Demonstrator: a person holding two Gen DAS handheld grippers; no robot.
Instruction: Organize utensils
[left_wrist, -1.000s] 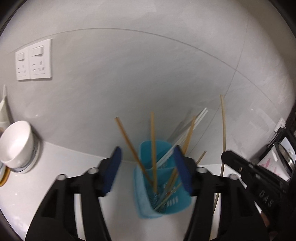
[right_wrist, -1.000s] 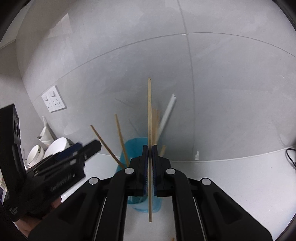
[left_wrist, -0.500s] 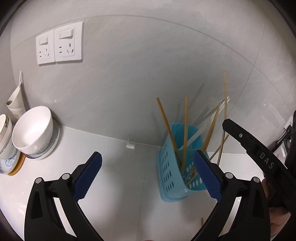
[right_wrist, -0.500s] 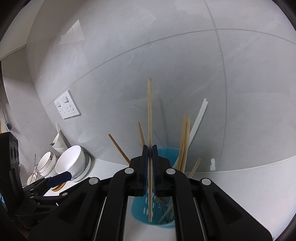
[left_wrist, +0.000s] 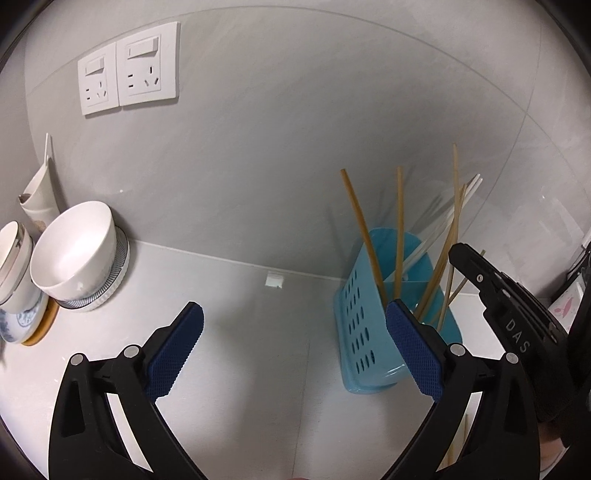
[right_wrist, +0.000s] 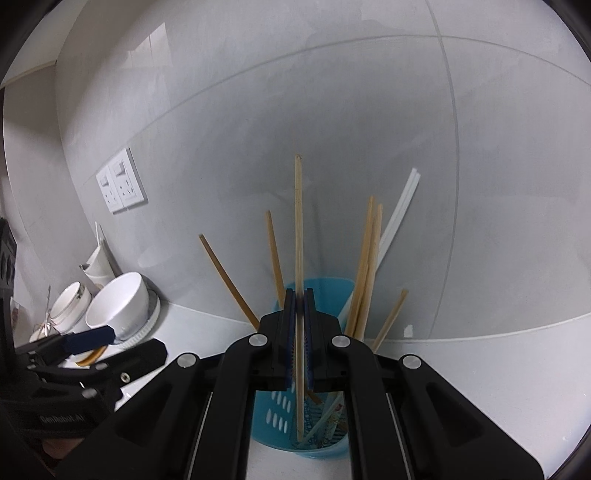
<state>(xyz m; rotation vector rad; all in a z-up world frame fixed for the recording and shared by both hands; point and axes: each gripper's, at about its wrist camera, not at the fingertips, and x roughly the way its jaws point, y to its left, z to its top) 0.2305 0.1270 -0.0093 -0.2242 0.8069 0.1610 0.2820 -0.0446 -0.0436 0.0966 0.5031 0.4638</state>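
Note:
A blue slotted utensil holder (left_wrist: 373, 332) (right_wrist: 328, 432) stands on the white counter against the wall. Several wooden chopsticks (left_wrist: 364, 236) and white ones (right_wrist: 400, 206) stand in it. My right gripper (right_wrist: 300, 306) is shut on one upright wooden chopstick (right_wrist: 298, 229), directly above the holder, with the stick's lower end inside the holder. The right gripper also shows in the left wrist view (left_wrist: 506, 310). My left gripper (left_wrist: 291, 325) is open and empty, left of the holder, and shows in the right wrist view (right_wrist: 88, 338).
White bowls (left_wrist: 74, 251) and cups (left_wrist: 14, 266) are stacked on plates at the far left of the counter (left_wrist: 229, 332). A double wall socket (left_wrist: 129, 77) is above them. One wooden stick (left_wrist: 463, 435) lies on the counter beside the holder.
My left gripper has opened wide and drawn back and to the left, away from the holder. My right gripper has lowered the held chopstick into the holder.

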